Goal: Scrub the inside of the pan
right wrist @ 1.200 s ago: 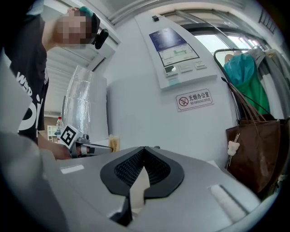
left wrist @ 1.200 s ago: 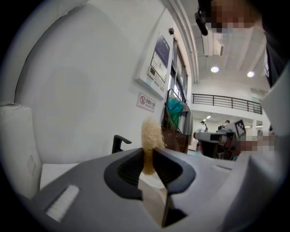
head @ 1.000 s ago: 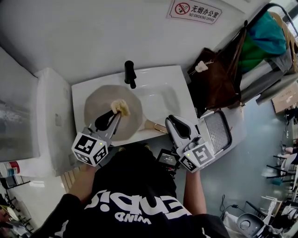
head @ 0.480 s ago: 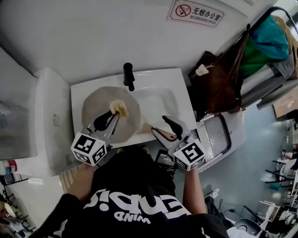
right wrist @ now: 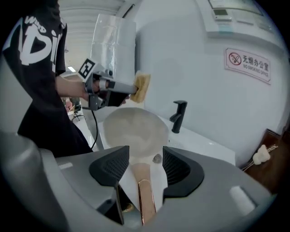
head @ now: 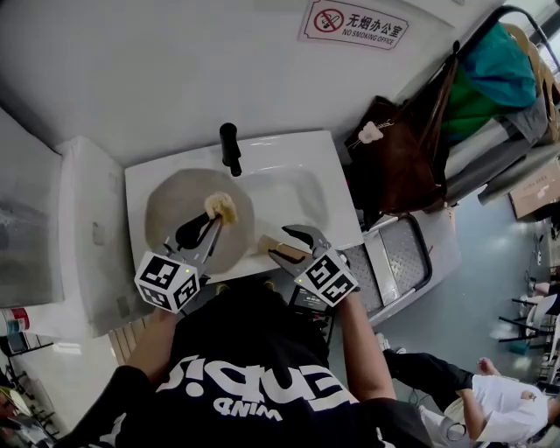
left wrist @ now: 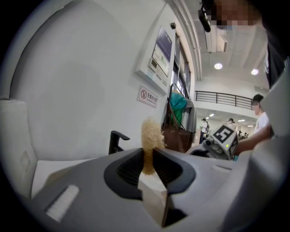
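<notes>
Getting set up to scrub rather than actually scrubbing yet, from what I can see. The pan (head: 175, 206) sits in the white sink (head: 302, 157), left of centre in the head view and just below the black tap (head: 230, 149). Its coppery handle (right wrist: 146, 199) sticks out toward the lower right, over the sink's front edge.

The left hand-held gripper (left wrist: 148, 158) is clamped tight on a yellowish scrubbing pad (left wrist: 151, 133). In the right gripper view the pad hangs over the pan and looks clear of its surface. The right hand-held gripper (right wrist: 146, 161) has just been opening its jaws. They stand wide with the handle between them, a gap on either side and nothing pinched.

My guess at the next move is closing those right jaws on the handle so the pan can't slide or spin. After that the pad comes down onto the inside.

Readable stuff: a wall sign (head: 357, 24) at the top of the head view has a no-smoking symbol, 无烟办公室 and "NO SMOKING OFFICE". The black shirt (head: 262, 385) at the bottom has upside-down white print. The small line says "WIND", but the big word I can't make out. No brand shows on the pan or pad.
</notes>
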`<action>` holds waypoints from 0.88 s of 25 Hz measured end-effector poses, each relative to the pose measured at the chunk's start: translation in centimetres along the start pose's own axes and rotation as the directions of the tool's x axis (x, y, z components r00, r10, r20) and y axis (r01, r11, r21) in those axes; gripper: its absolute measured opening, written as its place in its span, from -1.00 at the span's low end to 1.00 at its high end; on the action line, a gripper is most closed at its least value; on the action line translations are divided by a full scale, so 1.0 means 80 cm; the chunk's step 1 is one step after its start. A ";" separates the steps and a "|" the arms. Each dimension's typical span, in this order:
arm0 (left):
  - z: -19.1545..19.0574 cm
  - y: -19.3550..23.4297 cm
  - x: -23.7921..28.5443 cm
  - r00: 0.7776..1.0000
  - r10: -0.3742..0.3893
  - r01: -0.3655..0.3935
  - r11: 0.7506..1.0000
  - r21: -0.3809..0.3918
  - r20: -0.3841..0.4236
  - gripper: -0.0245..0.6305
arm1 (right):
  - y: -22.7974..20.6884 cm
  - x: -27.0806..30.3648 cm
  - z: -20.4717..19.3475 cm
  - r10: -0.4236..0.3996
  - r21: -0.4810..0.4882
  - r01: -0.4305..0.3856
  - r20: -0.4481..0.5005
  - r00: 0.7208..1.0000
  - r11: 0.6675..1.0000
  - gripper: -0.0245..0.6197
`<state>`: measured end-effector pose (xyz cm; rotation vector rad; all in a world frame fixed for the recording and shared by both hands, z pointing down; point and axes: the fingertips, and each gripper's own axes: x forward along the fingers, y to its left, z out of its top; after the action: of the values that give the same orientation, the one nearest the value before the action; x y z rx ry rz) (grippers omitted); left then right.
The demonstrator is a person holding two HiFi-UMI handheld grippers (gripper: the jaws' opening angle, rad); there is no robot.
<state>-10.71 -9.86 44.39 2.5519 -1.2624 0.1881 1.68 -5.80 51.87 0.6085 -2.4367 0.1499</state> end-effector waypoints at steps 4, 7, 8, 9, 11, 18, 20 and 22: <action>-0.003 -0.004 0.004 1.000 0.000 0.000 1.000 -0.001 -0.006 -0.74 | 0.005 0.032 -0.057 0.040 0.004 -0.040 -0.134 0.990 0.999 -0.25; -0.004 -0.004 0.004 1.000 0.003 -0.003 1.000 -0.002 -0.010 -0.74 | 0.007 0.046 -0.088 0.062 0.024 -0.059 -0.206 0.977 0.998 -0.25; -0.005 -0.003 0.003 1.000 0.005 -0.005 1.000 -0.003 -0.013 -0.74 | 0.007 0.051 -0.097 0.073 0.032 -0.068 -0.227 0.971 0.997 -0.25; -0.006 -0.002 0.003 1.000 0.007 -0.007 1.000 -0.005 -0.015 -0.74 | 0.007 0.056 -0.105 0.084 0.040 -0.077 -0.245 0.966 0.996 -0.25; -0.009 -0.001 0.003 1.000 0.009 -0.009 1.000 -0.006 -0.019 -0.74 | 0.006 0.064 -0.119 0.103 0.053 -0.092 -0.278 0.955 0.994 -0.25; -0.015 -0.004 0.001 0.999 0.007 -0.008 1.000 -0.006 -0.031 -0.74 | 0.015 0.082 -0.150 0.144 0.057 -0.132 -0.354 0.924 0.990 -0.25; -0.015 -0.003 0.000 0.999 0.010 -0.010 1.000 -0.004 -0.032 -0.74 | 0.014 0.084 -0.155 0.141 0.059 -0.128 -0.362 0.921 0.990 -0.25; -0.014 -0.002 0.000 0.999 0.013 -0.013 1.000 -0.003 -0.033 -0.74 | 0.012 0.084 -0.156 0.139 0.063 -0.125 -0.364 0.921 0.990 -0.25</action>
<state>-10.55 -9.42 45.41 2.5283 -1.2666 0.2293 3.22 -4.48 65.96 0.3892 -2.1106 0.3363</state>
